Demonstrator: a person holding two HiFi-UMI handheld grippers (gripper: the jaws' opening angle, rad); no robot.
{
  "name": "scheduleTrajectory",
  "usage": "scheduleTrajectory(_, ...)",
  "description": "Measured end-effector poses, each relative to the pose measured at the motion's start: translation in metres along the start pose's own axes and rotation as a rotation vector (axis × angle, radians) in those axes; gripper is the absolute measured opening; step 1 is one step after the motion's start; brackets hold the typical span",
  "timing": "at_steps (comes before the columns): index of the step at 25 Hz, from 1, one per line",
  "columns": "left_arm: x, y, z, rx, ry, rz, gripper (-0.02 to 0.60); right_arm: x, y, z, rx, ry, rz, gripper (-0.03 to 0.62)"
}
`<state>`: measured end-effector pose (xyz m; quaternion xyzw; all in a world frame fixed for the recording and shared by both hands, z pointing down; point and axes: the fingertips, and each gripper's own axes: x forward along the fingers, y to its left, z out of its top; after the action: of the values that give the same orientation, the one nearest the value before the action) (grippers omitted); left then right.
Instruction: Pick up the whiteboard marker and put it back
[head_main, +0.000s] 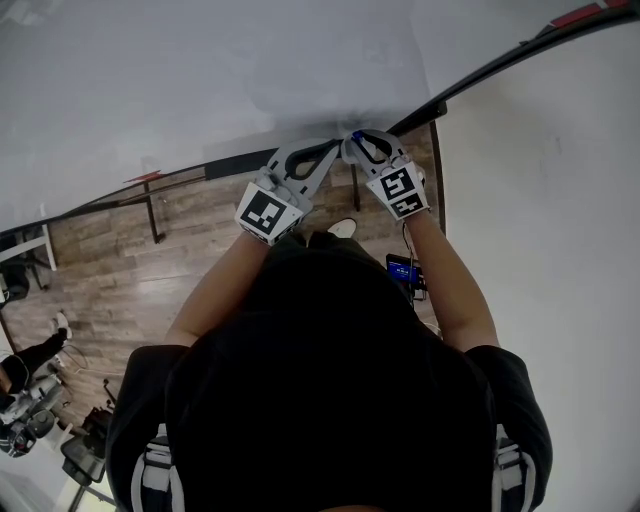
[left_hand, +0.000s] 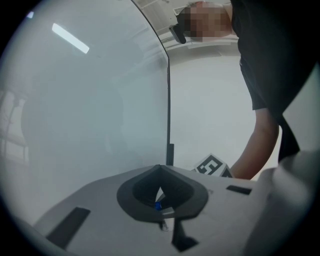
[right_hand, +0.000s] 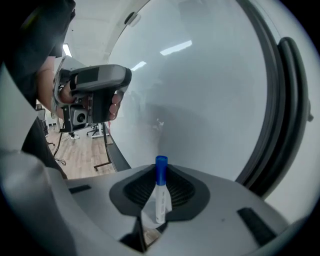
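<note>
While we stand at the whiteboard (head_main: 200, 70):
Right gripper (head_main: 355, 143): tilted down towards it, clenched on whiteboard marker (right_hand: 160, 200), upright.
Left gripper (head_main: 332, 150): level alongside, jaws closed, empty.

Big whiteboard (head_main: 200, 80) w/ dark frame (head_main: 500, 65) up front, ceiling strip-light reflections (left_hand: 70, 38) on it. White wall (head_main: 560, 220) at right. Wood-plank floor (head_main: 130, 280) below w/ black stand legs (head_main: 152, 210); poss. office chairs (head_main: 80, 460) lower left.
</note>
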<state>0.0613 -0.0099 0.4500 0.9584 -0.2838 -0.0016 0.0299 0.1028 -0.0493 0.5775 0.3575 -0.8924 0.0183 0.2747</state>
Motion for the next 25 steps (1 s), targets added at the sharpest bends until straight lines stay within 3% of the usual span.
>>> scheduleTrajectory(11,-0.009,0.001,0.010,-0.010,0.021,0.060,0.003,0.012,0.008,-0.018,0.008,0.069,0.052,0.063)
scheduleTrajectory(17,-0.013,0.001,0.007,-0.011,0.011,0.046,0.003,0.015,0.004,-0.027,0.049,0.097,0.052,0.067)
scheduleTrajectory(25,-0.010,0.007,-0.004,0.006,0.043,0.038,0.003,0.002,-0.009,-0.021,0.135,0.040,0.021,0.081)
